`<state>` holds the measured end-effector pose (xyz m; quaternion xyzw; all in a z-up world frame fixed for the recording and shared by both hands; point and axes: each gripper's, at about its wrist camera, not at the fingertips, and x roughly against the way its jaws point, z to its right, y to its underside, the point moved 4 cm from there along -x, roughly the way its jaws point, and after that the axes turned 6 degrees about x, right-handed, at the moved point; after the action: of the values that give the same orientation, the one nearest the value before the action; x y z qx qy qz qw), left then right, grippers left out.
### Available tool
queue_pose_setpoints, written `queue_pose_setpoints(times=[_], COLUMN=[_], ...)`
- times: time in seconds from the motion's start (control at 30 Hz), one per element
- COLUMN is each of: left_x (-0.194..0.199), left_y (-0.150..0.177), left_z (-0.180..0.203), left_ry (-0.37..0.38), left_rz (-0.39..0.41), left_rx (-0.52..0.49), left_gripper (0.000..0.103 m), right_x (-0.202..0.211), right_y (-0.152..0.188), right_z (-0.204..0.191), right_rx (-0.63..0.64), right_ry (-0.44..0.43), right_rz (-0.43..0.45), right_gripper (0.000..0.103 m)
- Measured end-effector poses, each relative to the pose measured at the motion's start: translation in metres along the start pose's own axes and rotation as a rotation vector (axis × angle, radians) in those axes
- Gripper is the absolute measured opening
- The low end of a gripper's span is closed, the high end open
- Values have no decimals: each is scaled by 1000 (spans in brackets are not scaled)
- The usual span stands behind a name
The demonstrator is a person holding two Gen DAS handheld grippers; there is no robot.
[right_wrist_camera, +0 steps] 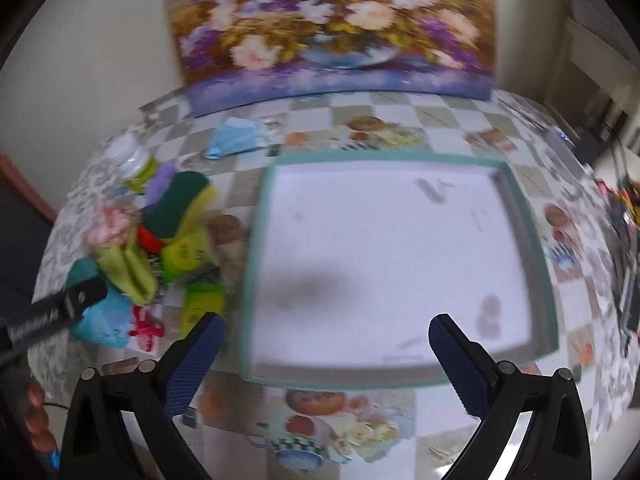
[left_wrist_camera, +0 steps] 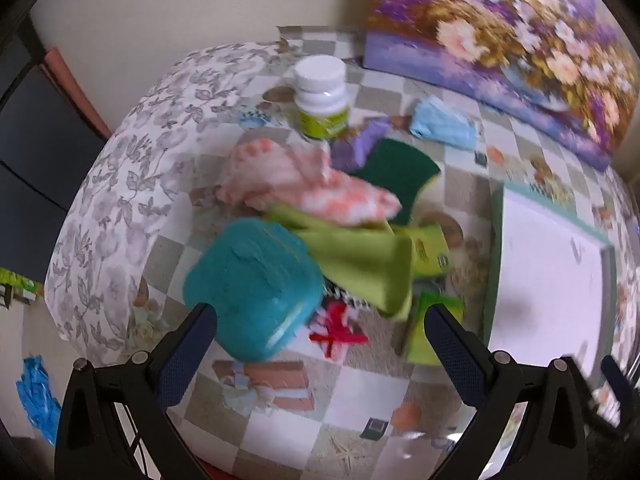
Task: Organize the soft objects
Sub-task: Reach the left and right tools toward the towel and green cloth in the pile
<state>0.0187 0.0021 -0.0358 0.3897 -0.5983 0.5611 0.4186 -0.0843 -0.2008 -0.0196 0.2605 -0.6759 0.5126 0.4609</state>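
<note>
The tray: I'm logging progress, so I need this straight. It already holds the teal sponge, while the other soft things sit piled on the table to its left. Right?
Not quite. The tray holds nothing yet; the right wrist view shows its white floor bare. The teal sponge lies in the pile with the other soft things on the table, left of the tray, as you said.

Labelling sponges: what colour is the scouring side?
Dark green scouring side over yellow foam, clearest in the left wrist view.

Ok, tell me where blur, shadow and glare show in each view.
Left wrist: motion blur smears the pink cloth and the painting.
Right wrist: the cloth pile is blurred, a dark shadow lies on the tray, and glare streaks the tablecloth.
</note>
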Motion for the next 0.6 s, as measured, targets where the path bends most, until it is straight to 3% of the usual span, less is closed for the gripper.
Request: queue_pose_setpoints(times=[0.4,0.6], left_x=[-14,-35], left_y=[-48,-60], left_z=[-9,-22], left_ry=[72,91], left_rz=[-57,-94], left_rx=[83,125], left_gripper=[103,103], right_x=[-35,-48], right_y=[-29,-42], right_z=[-51,-64], right_rx=[94,79], right_ry=[-84,-139], right_rz=[-79,-112], right_gripper=[103,103])
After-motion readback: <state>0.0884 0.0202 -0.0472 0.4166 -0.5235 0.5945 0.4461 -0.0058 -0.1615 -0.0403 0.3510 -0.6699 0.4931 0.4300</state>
